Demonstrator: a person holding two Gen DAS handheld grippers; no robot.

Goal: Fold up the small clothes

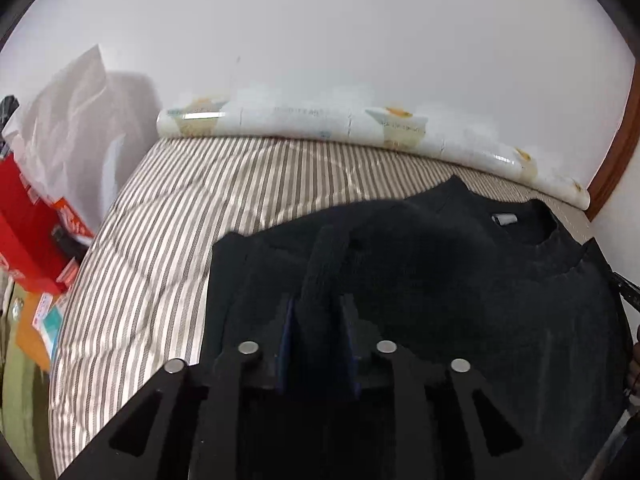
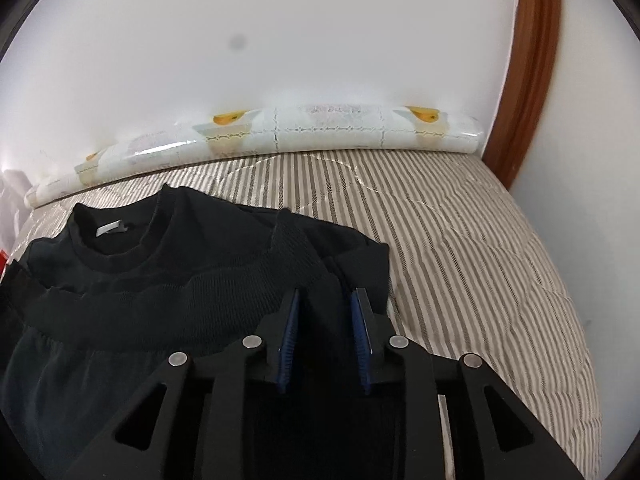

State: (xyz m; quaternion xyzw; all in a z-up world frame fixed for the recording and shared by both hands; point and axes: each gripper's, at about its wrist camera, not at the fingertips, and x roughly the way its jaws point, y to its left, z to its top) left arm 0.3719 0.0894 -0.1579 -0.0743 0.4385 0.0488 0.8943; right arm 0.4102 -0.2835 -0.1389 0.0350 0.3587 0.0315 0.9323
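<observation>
A black shirt point(image 1: 460, 280) lies on the striped bed cover point(image 1: 160, 240), its collar with a white label point(image 1: 504, 219) towards the wall. My left gripper point(image 1: 318, 304) is shut on a raised fold of the shirt, and the dark cloth fills the gap between its blue pads point(image 1: 289, 332). In the right wrist view the shirt point(image 2: 120, 248) has its ribbed hem band point(image 2: 180, 280) lifted across the body below the collar label point(image 2: 109, 228). My right gripper point(image 2: 326, 296) is shut on the hem's right end, with cloth between its blue pads point(image 2: 290, 332).
A long roll of patterned plastic sheet point(image 1: 320, 120) point(image 2: 320, 124) lies against the white wall at the bed's far edge. A red box point(image 1: 28, 232) and a white bag point(image 1: 72, 128) stand left of the bed. A brown wooden frame point(image 2: 536, 80) rises at the right.
</observation>
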